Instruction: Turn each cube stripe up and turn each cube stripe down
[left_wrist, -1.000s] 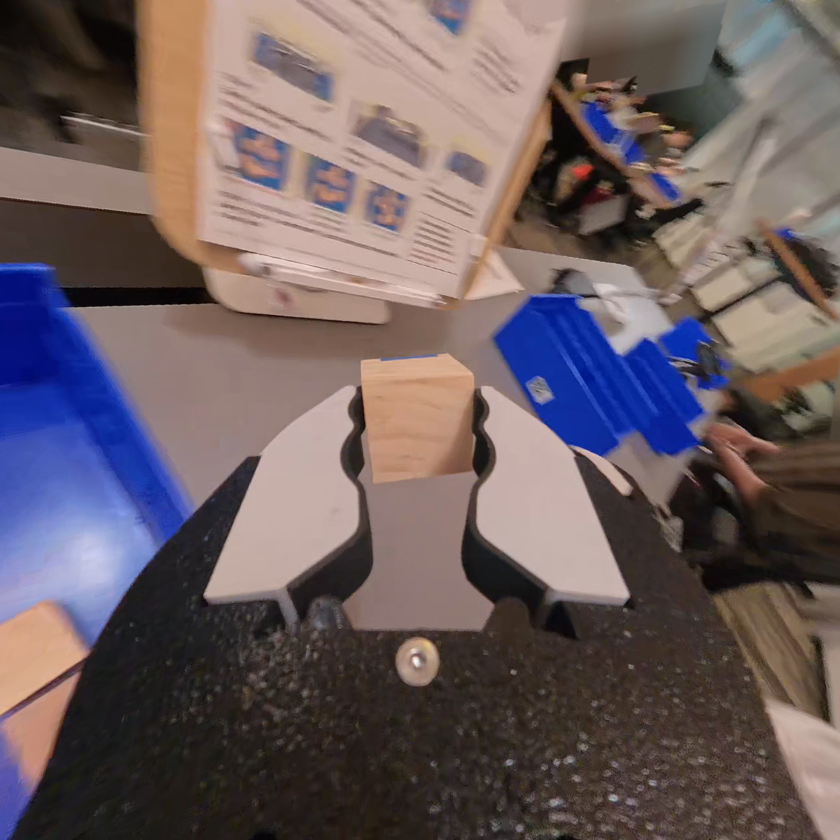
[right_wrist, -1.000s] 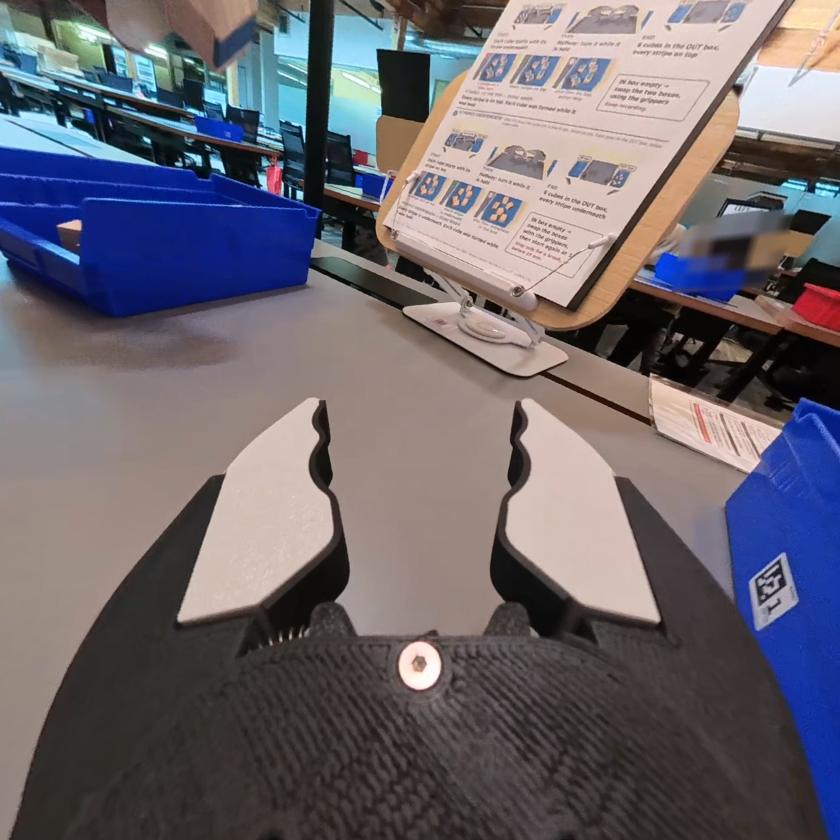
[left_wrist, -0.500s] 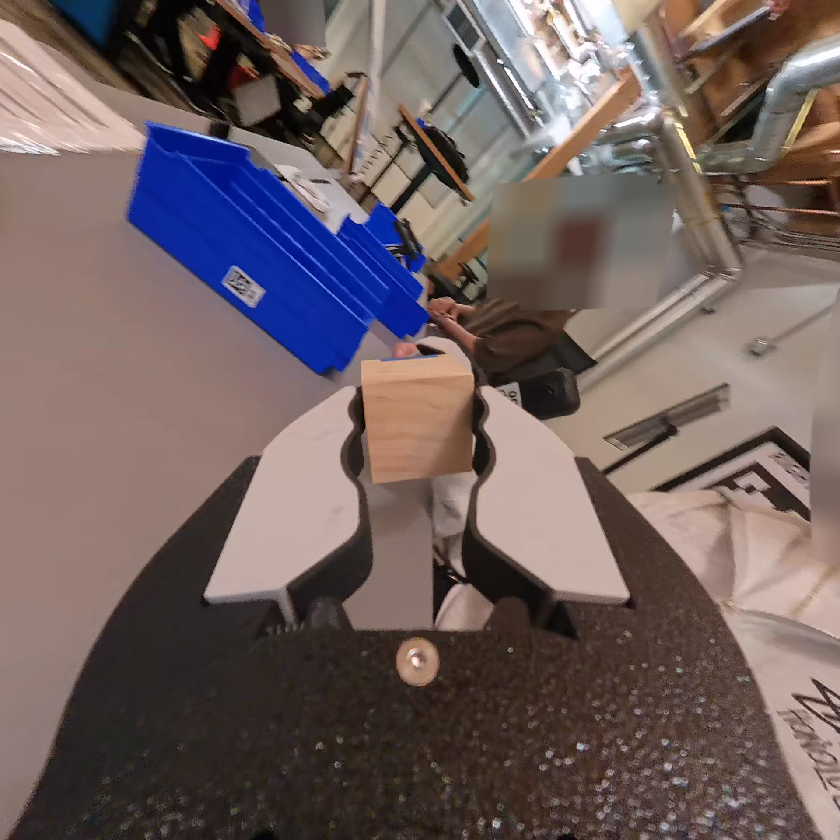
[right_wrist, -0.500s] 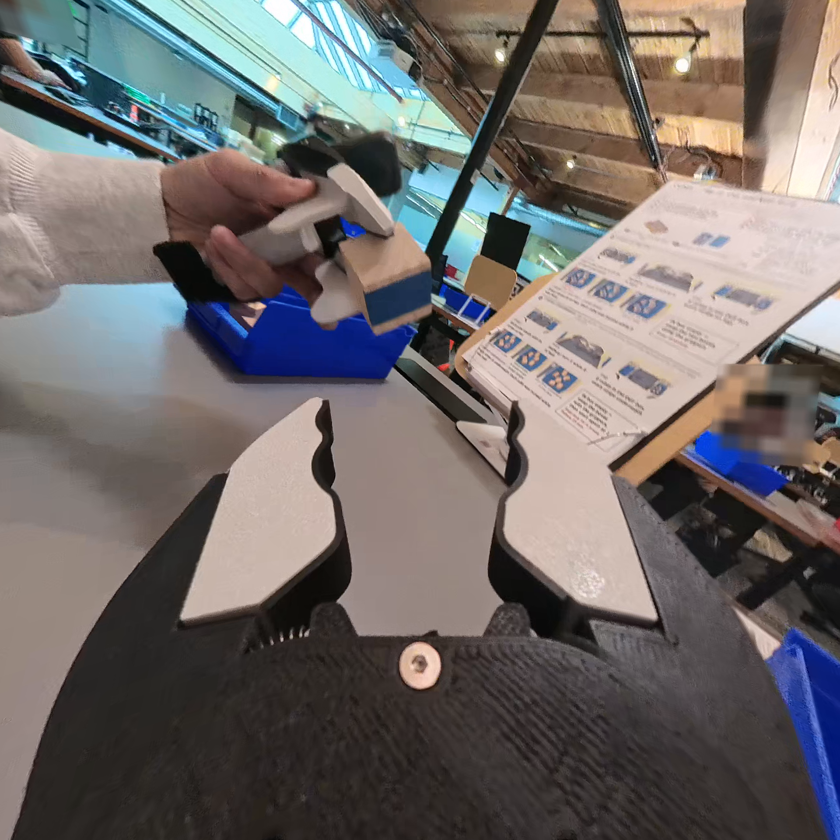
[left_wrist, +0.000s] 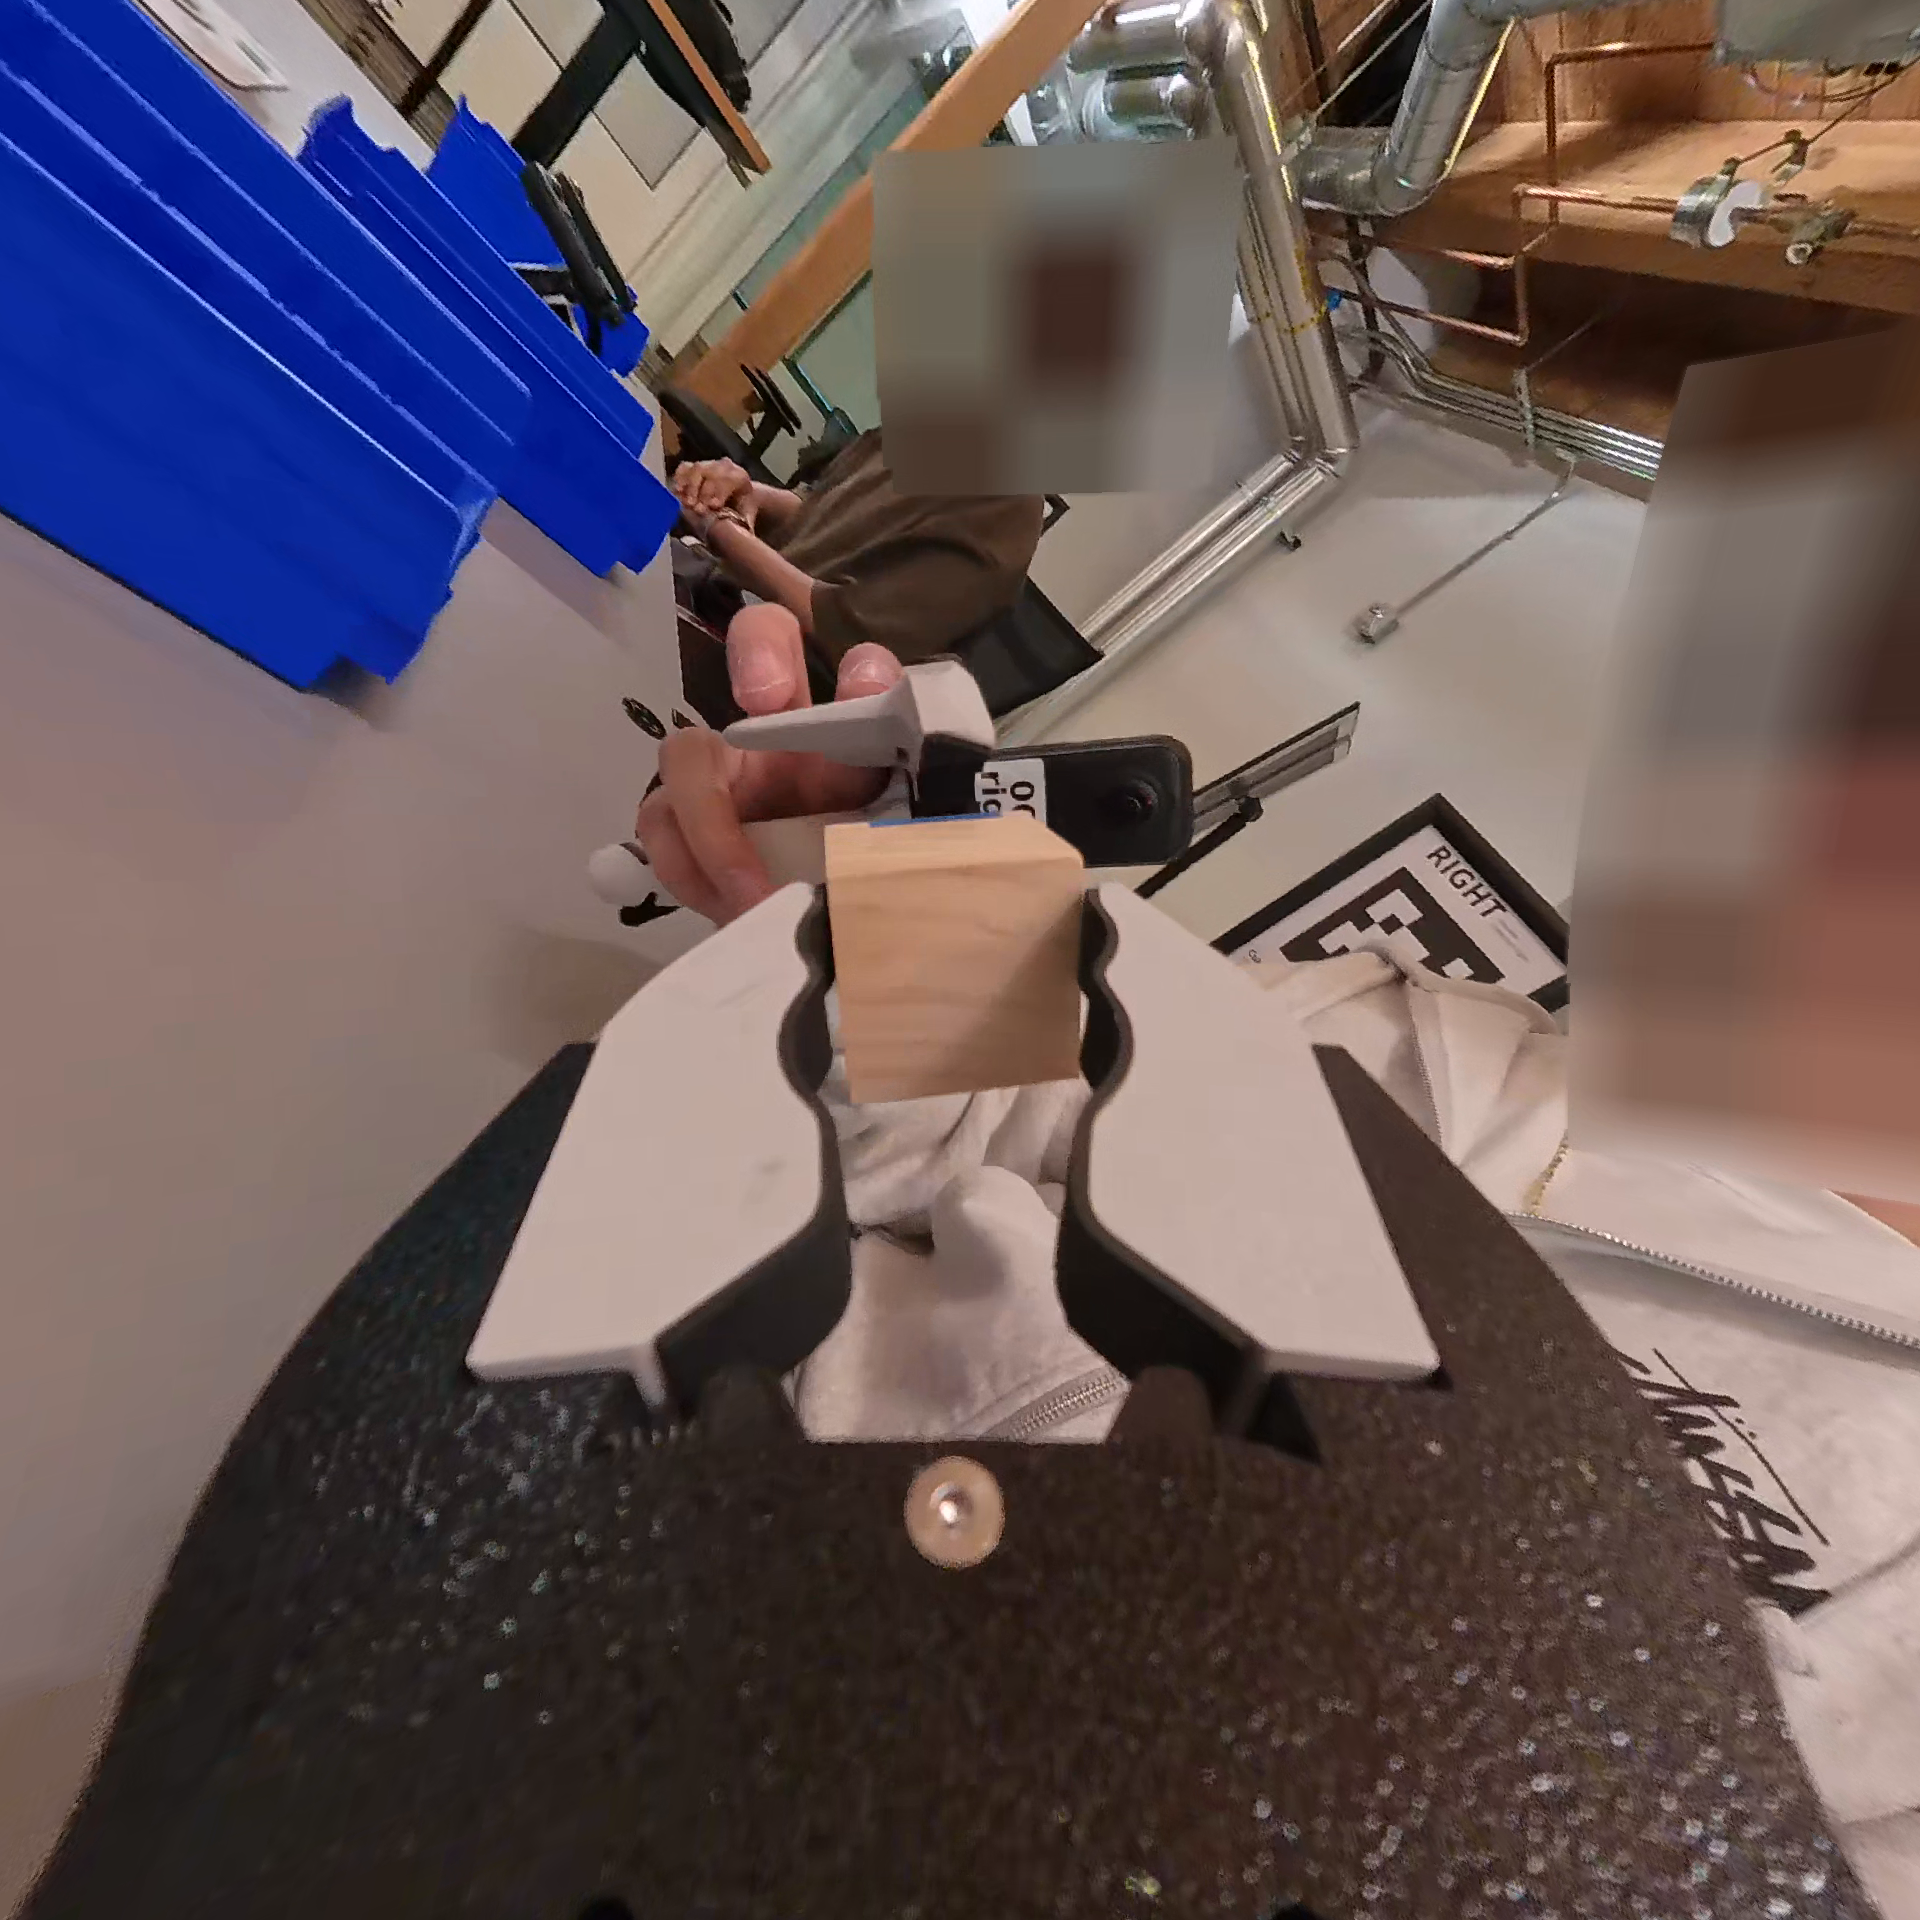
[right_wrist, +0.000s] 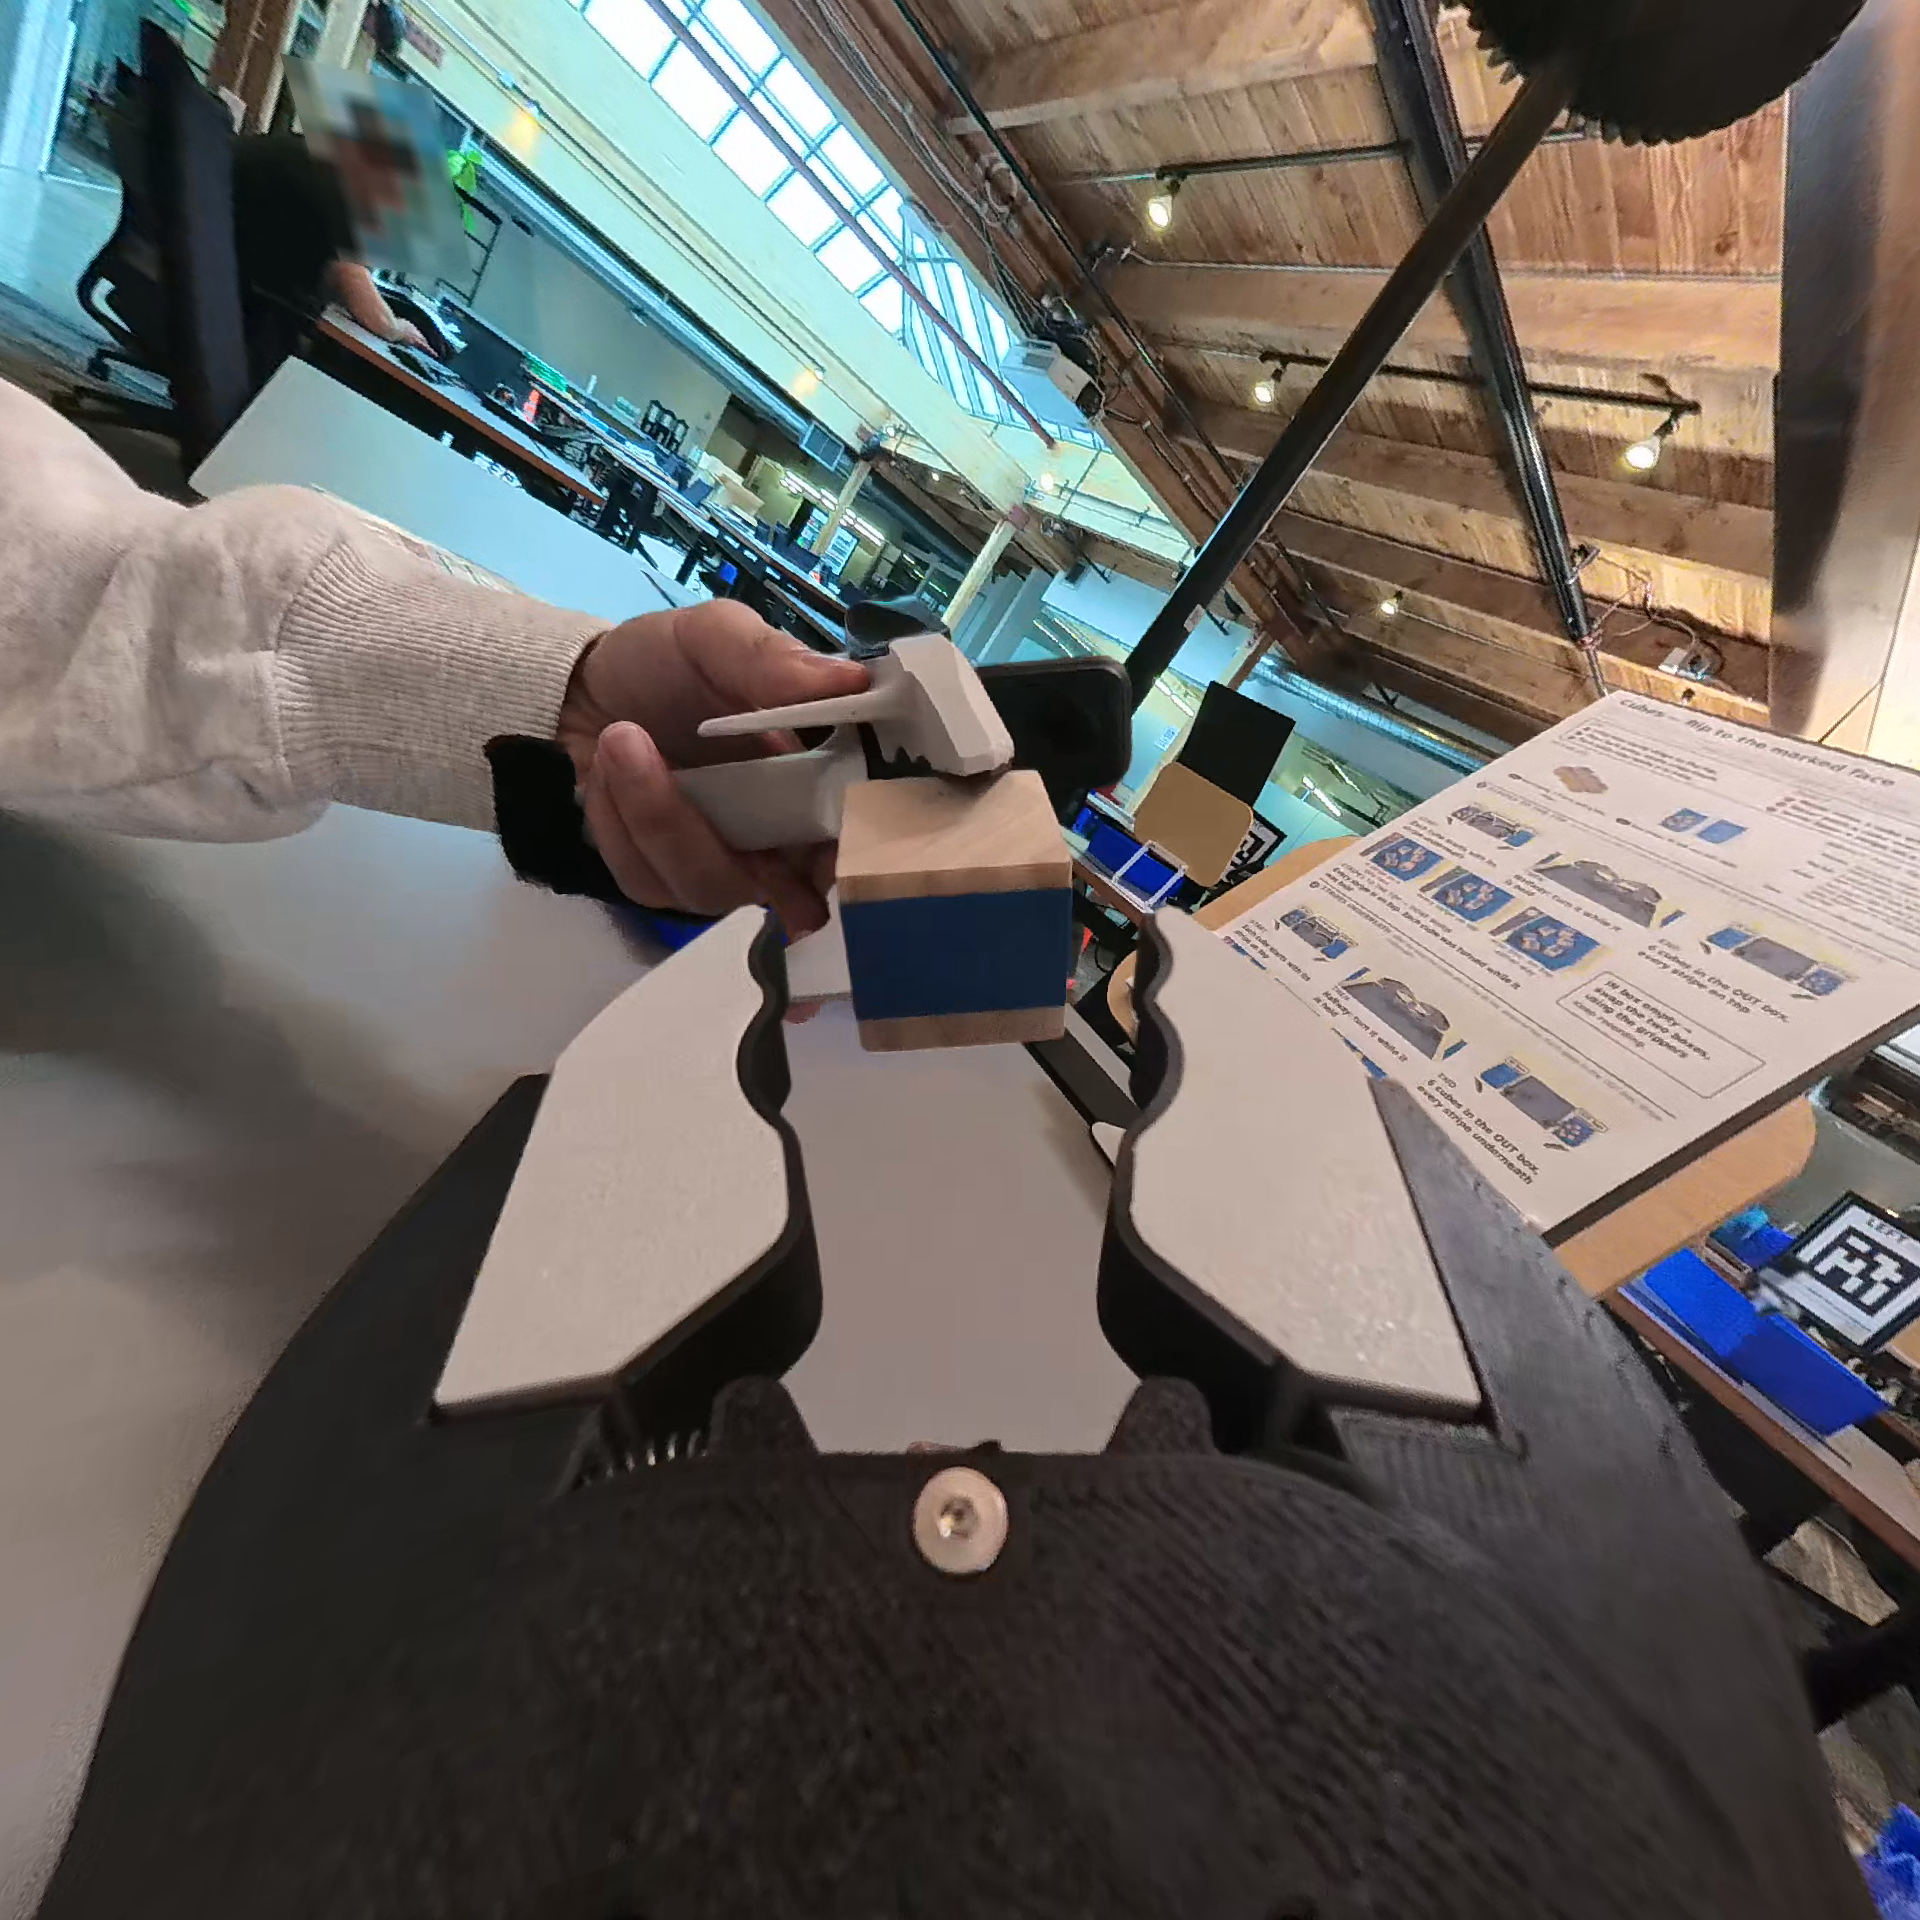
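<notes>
- Left tool: clamped on the wooden cube, held in the air off the desk.
- Cube's blue stripe: faces the right tool.
- Right tool: spread wide, empty, cube between its fingertips, untouched.

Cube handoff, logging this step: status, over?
Left gripper shut on wooden cube, held mid-air. Right gripper open, cube between its fingertips, blue stripe facing it. Nothing in the way.

cube | pale wood, blue stripe on one face | held aloft (apparently level), stripe facing sideways
</notes>
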